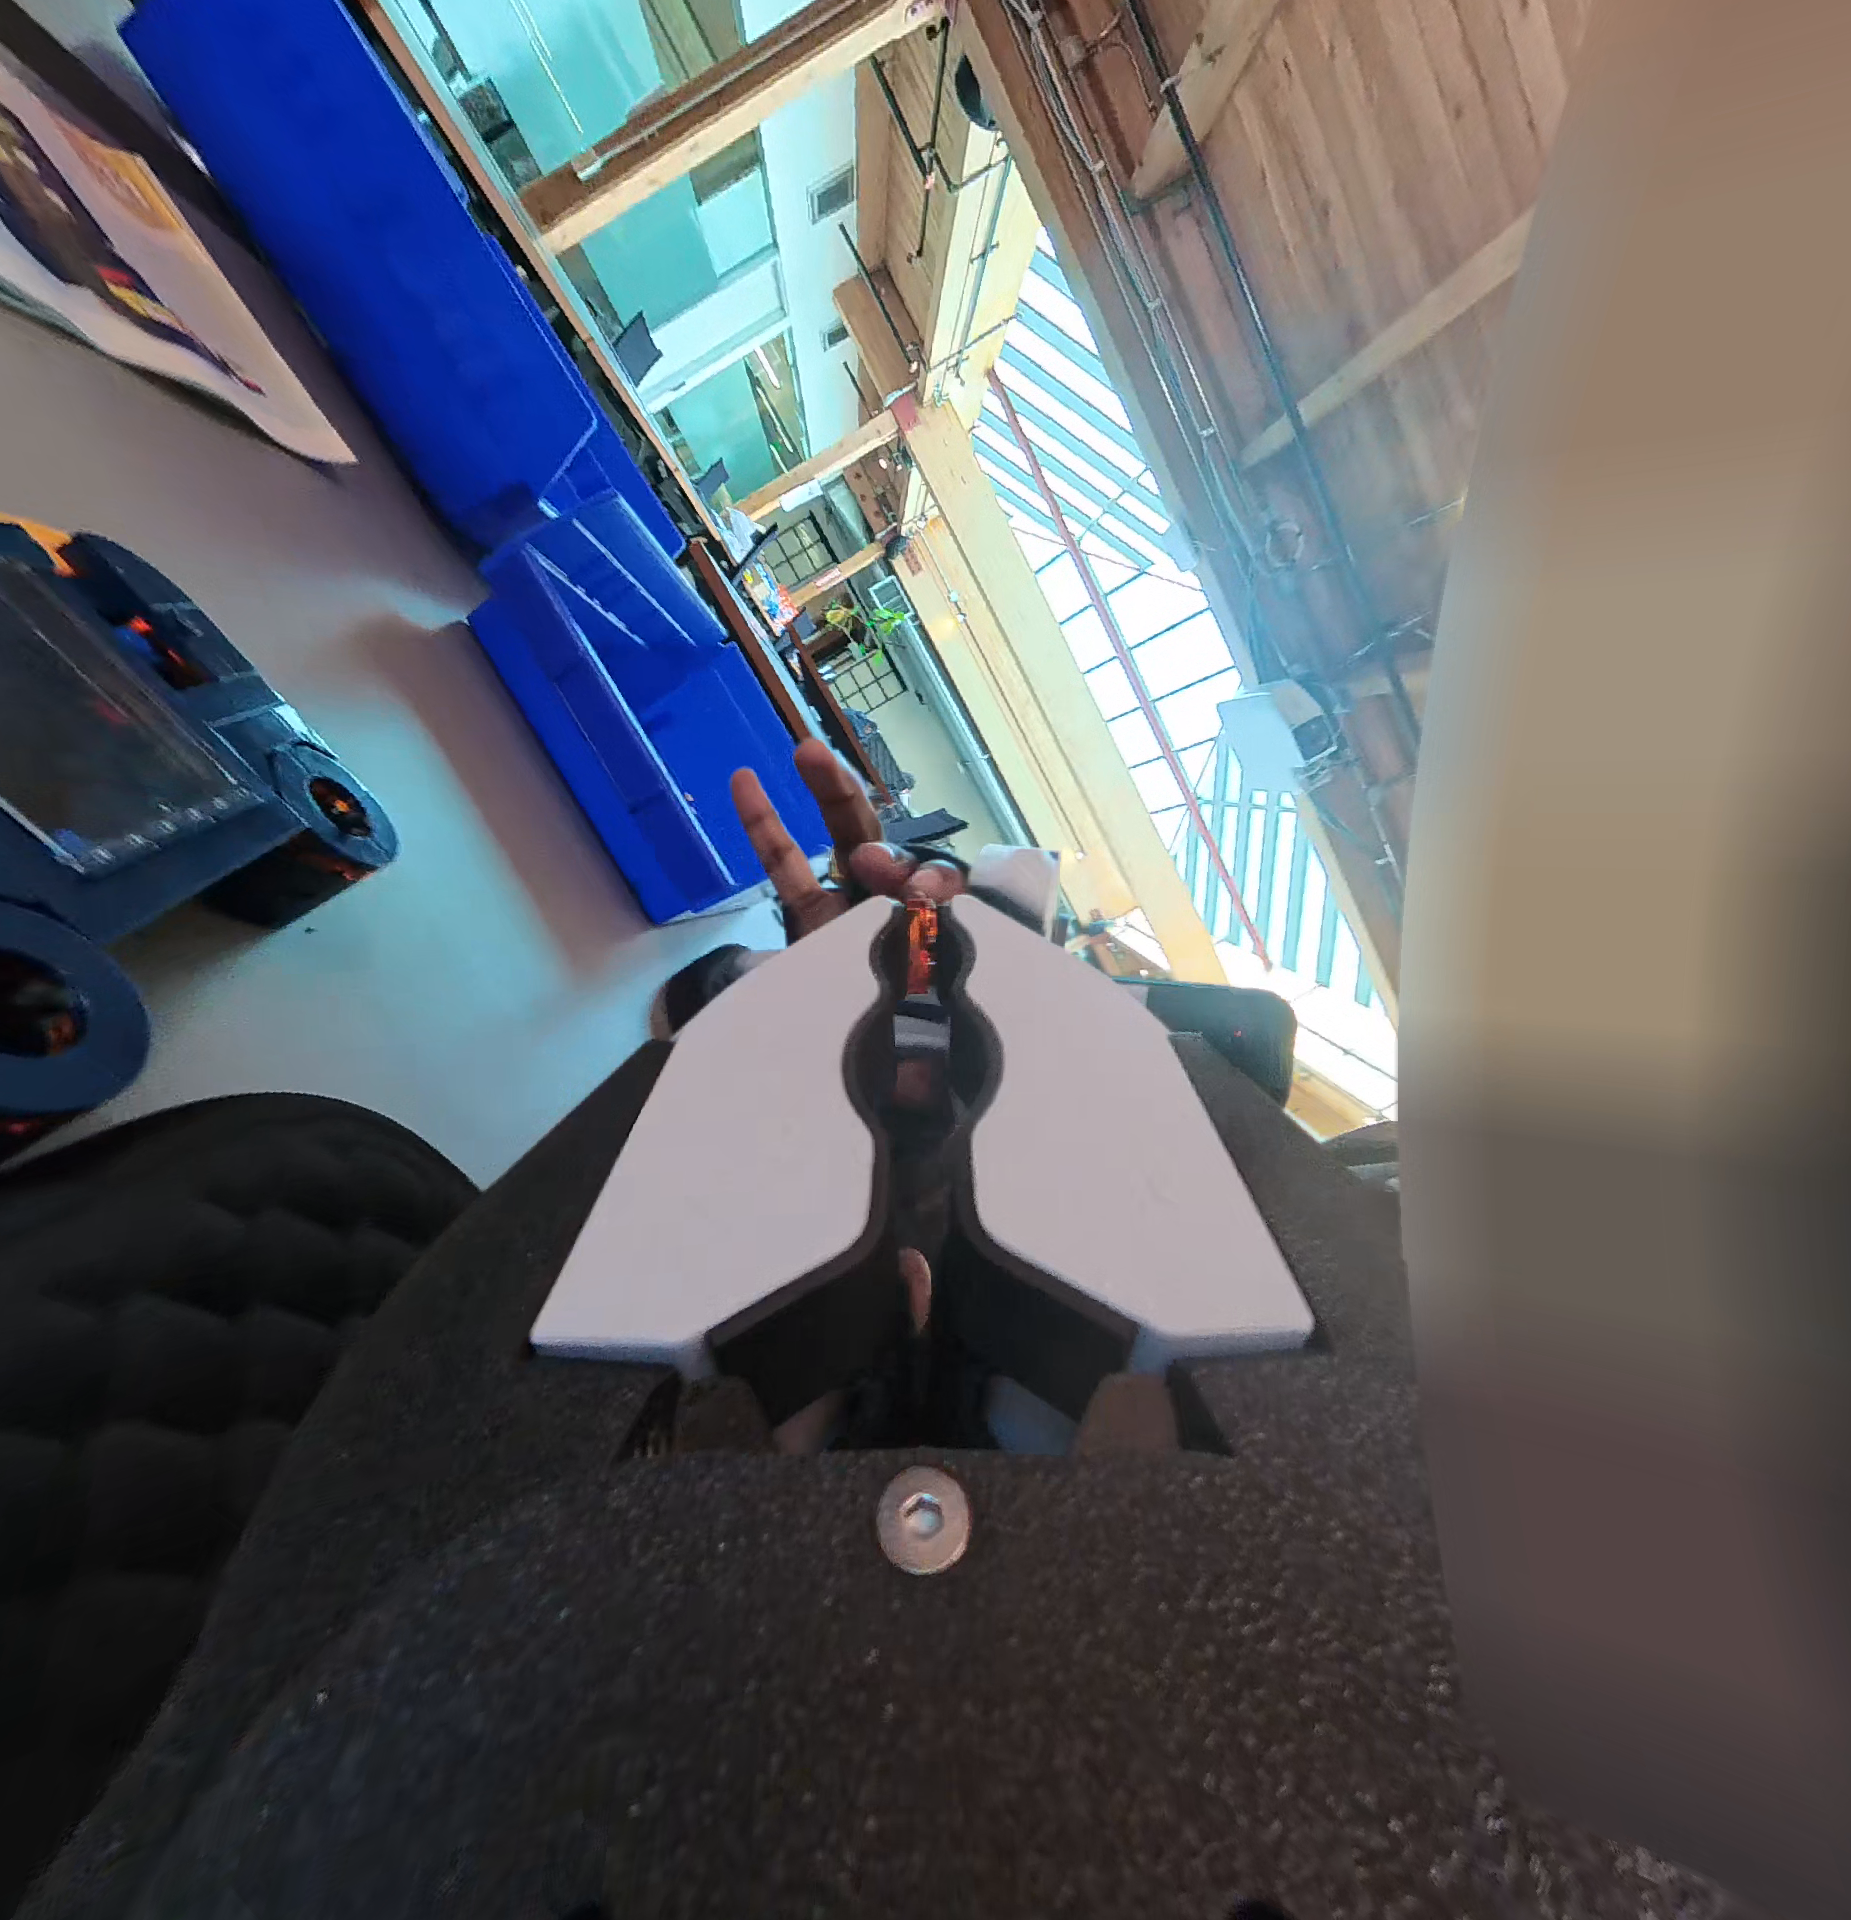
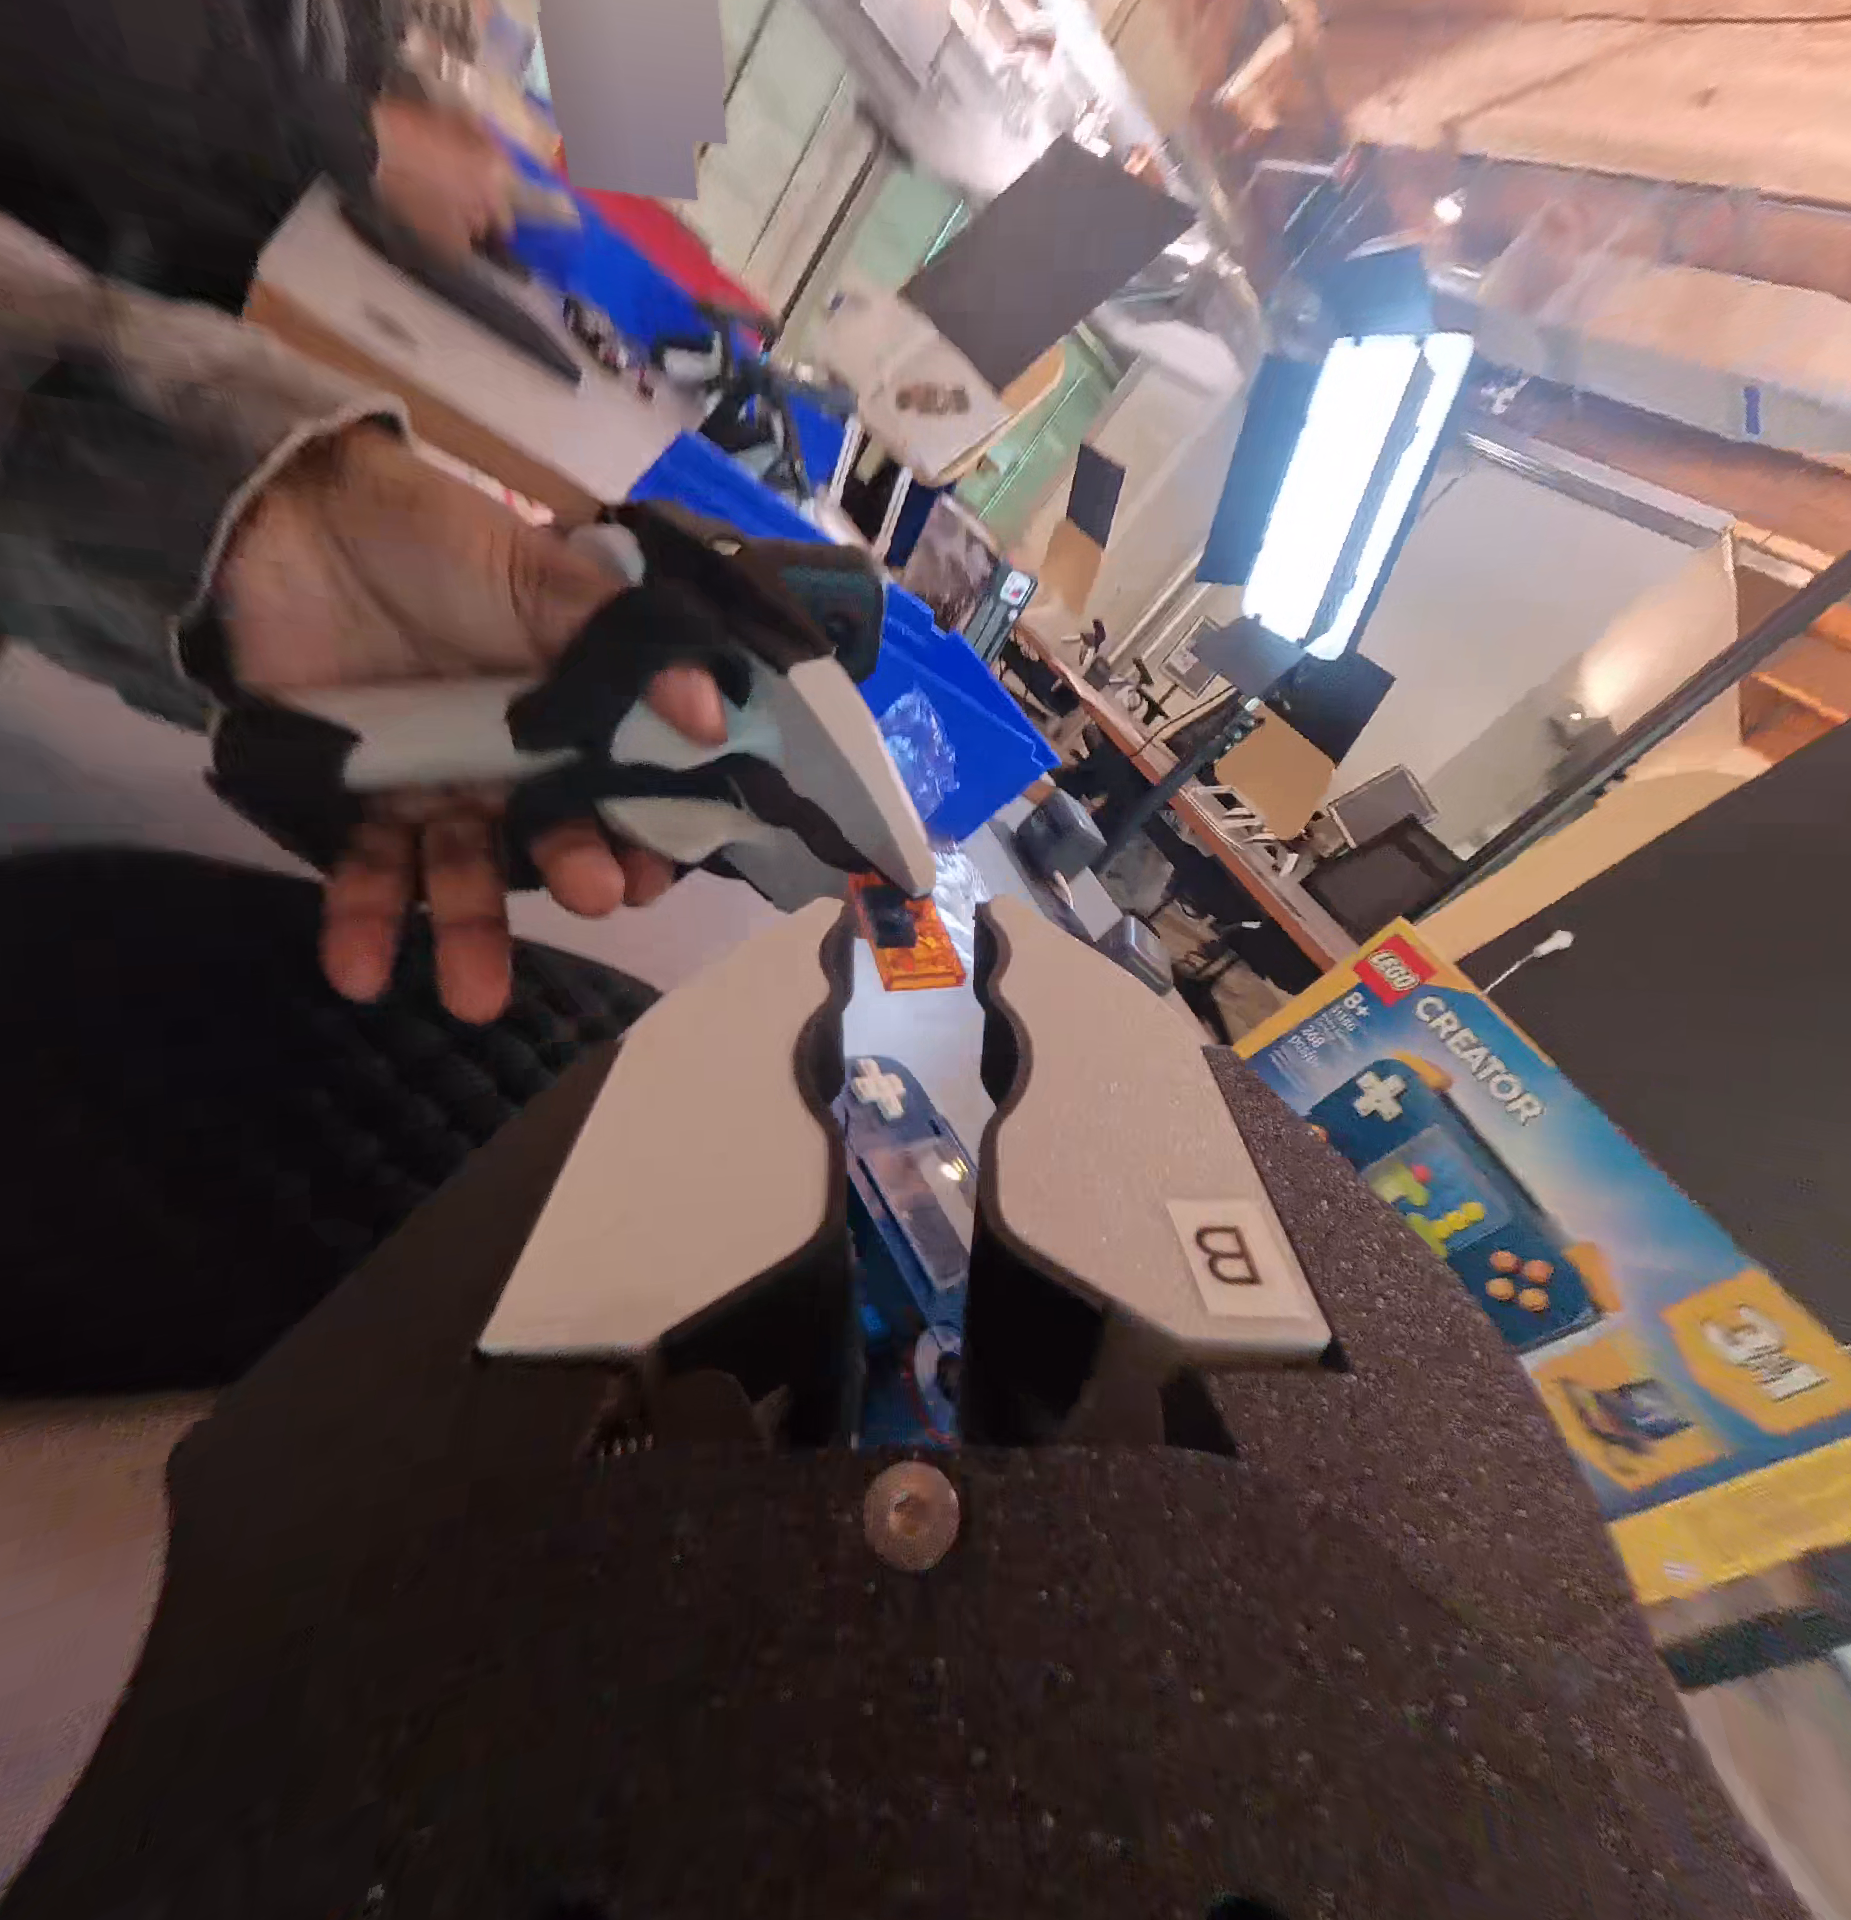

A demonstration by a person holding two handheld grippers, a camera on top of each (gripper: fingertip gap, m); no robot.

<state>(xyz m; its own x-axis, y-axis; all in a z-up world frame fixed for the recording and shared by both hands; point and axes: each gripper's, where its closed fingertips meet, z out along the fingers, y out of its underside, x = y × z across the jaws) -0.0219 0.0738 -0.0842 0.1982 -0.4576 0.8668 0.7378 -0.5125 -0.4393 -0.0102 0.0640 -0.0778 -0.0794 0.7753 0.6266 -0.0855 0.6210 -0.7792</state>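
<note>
Start at the left of the right wrist view: your left gripper [image 2: 905, 883], held in a gloved hand [image 2: 422, 665], pinches the orange brick [image 2: 905, 940] just above centre frame, fingers pressed together on its near end. The left wrist view agrees: the brick [image 1: 919, 928] sits at the fingertips [image 1: 919, 914], centre frame, with the right hand [image 1: 827, 842] just beyond. Your right gripper [image 2: 910, 935] stands spread around the brick, not gripping it. The brick looks small, light, stiff and glossy, so probably slippery; grip its flat sides squarely. Below, between the right fingers, lies a blue model [image 2: 905, 1164]. Lower right: a yellow-and-blue box [image 2: 1586, 1247].
</note>
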